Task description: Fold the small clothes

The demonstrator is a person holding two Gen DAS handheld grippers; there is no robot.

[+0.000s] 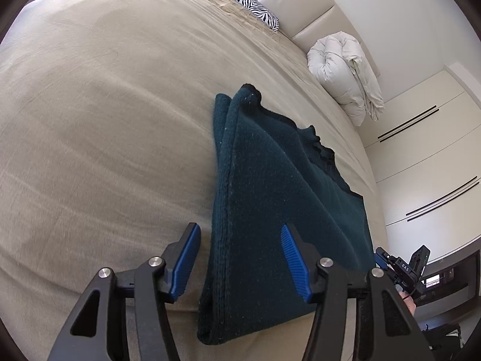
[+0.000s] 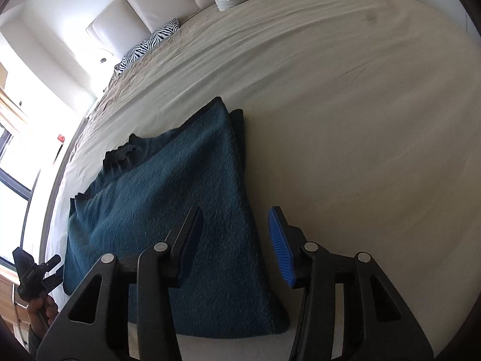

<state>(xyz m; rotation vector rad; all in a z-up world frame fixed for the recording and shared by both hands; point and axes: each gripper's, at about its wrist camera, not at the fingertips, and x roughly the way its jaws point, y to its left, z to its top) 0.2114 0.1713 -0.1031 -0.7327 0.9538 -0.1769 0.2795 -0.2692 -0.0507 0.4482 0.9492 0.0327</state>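
Beige bed point(image 1: 90, 105), folded teal sweater point(image 1: 270, 195), both tongs parted above.

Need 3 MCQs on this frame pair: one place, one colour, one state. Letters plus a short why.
1. Where does the zebra-print pillow lie?
A. at the head of the bed, by the padded headboard
B. on the sweater
C. on the floor

2. What colour is the folded sweater?
A. red
B. dark teal
C. white

3. How does the left gripper stand?
A. shut on the sweater
B. open, pads apart and above the sweater's near corner
C. shut on the pillow

Answers:
1 A: it sits at the far end of the beige bedsheet, next to the headboard.
2 B: the knit is dark teal in both views.
3 B: a clear gap shows between the blue pads, neither pressing the fabric.
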